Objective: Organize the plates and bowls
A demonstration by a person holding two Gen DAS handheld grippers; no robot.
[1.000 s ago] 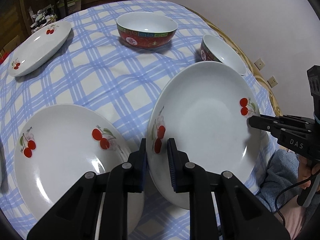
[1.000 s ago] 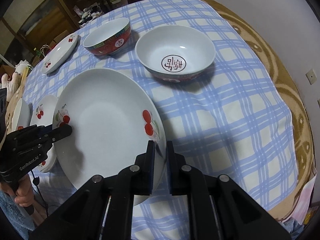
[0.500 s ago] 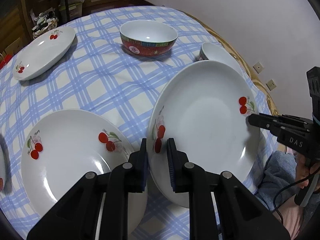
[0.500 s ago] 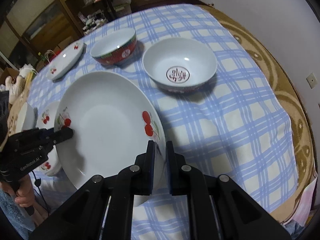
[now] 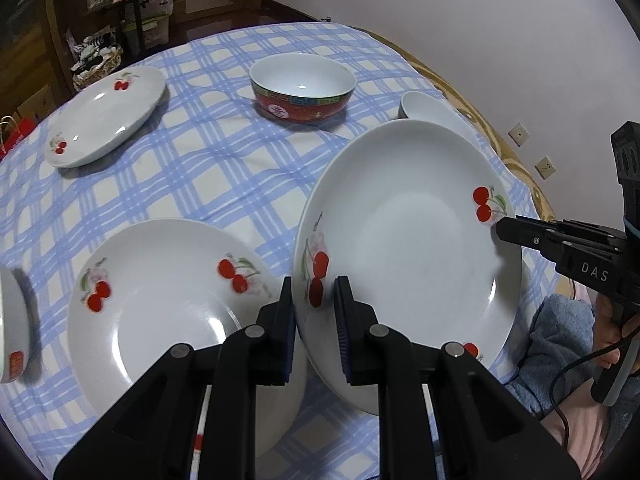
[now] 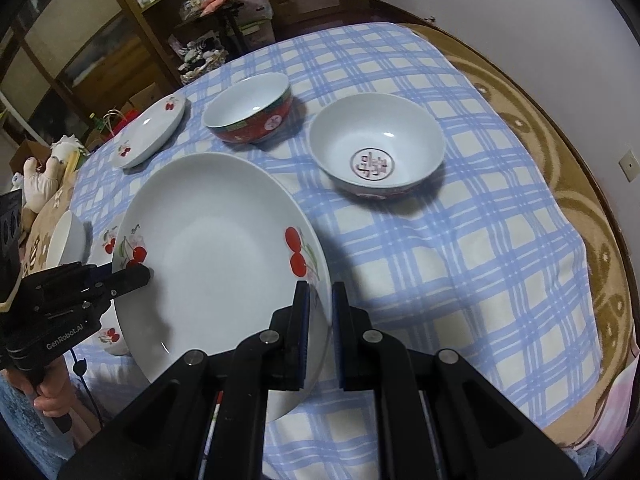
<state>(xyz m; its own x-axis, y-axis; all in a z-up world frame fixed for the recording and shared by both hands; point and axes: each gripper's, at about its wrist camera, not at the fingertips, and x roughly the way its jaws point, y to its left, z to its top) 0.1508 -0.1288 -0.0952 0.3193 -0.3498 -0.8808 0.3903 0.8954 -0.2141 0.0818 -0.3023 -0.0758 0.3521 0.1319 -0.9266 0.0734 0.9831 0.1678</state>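
Plate point(image 5: 408, 240) with the cherry print hangs tilted above the checked tablecloth point(image 5: 224, 168), pinched at opposite rim edges by the left gripper point(image 5: 314, 308) and the right gripper point(image 6: 319, 312). To do this well, keep both pinches level with each other and lower it squarely onto the second plate point(image 5: 160, 304) just beside it (glazed ceramic is slick and would slip or chip). Both are shallow, round and glossy white.

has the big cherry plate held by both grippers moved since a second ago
Yes. The held cherry plate has risen off the checked tablecloth: in the right wrist view the white bowl and red bowl sit lower and farther off.
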